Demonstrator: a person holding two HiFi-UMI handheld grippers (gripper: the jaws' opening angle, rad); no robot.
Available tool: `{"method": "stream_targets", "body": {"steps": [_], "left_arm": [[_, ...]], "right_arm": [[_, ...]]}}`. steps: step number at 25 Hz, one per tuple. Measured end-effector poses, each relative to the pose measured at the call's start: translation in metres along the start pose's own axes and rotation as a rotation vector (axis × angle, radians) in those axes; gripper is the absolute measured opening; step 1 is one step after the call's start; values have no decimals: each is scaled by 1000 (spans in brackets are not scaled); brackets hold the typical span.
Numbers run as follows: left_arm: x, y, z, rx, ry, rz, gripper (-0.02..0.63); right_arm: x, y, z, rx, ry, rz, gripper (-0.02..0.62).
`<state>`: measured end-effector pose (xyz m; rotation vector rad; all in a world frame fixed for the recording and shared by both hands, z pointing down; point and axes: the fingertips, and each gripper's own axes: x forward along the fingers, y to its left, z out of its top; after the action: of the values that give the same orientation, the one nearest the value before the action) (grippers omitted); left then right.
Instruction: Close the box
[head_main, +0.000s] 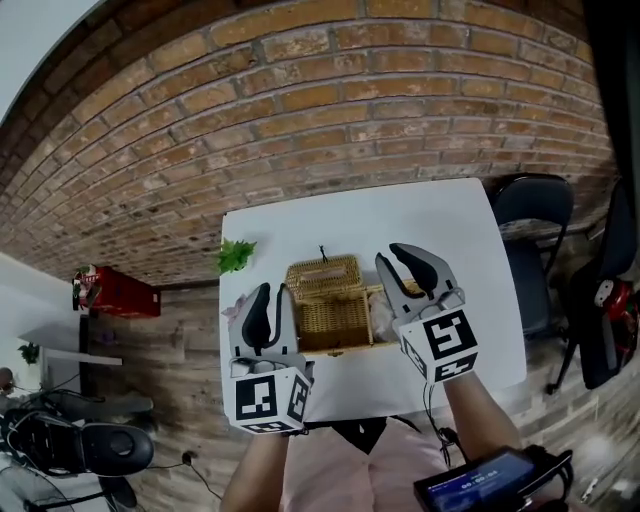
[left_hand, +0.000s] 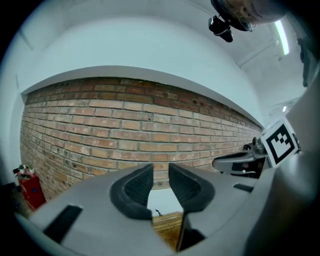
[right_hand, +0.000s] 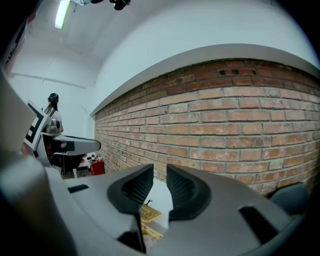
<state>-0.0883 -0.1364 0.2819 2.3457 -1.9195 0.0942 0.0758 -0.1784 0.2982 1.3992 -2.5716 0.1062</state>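
Observation:
A wicker box (head_main: 335, 318) stands on the white table (head_main: 440, 215), its lid (head_main: 322, 274) lifted and lying back toward the brick wall. A pale lining shows at its right side. My left gripper (head_main: 268, 295) hovers at the box's left edge, its jaws a little apart with nothing between them. My right gripper (head_main: 398, 258) hangs over the box's right edge, also slightly open and empty. In the left gripper view the gripper (left_hand: 160, 175) points above the box (left_hand: 169, 224). The right gripper view shows the gripper (right_hand: 160, 175) above the lid (right_hand: 148, 215).
A small green plant (head_main: 236, 255) sits on the table's left edge, with something pink just below it. A dark chair (head_main: 532, 215) stands to the table's right. A red object (head_main: 115, 292) is by the wall at the left. The brick wall (head_main: 330, 110) runs behind the table.

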Motion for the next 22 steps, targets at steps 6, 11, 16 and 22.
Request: {"method": "stream_targets", "body": {"steps": [6,11,16,22], "left_arm": [[25,26,-20,-12,64,4,103],[53,47,-48,-37,139,-5,103],[85,58,-92,-89,265,-89,105],[110,72,-156,-249,482,-208,142]], "right_arm": [[30,1,-21,10,71,24,86],[59,-6,-46,20,165,37,91],[86,-11,-89,110,317,110,100],[114,-14,-142,246,536,264,126]]}}
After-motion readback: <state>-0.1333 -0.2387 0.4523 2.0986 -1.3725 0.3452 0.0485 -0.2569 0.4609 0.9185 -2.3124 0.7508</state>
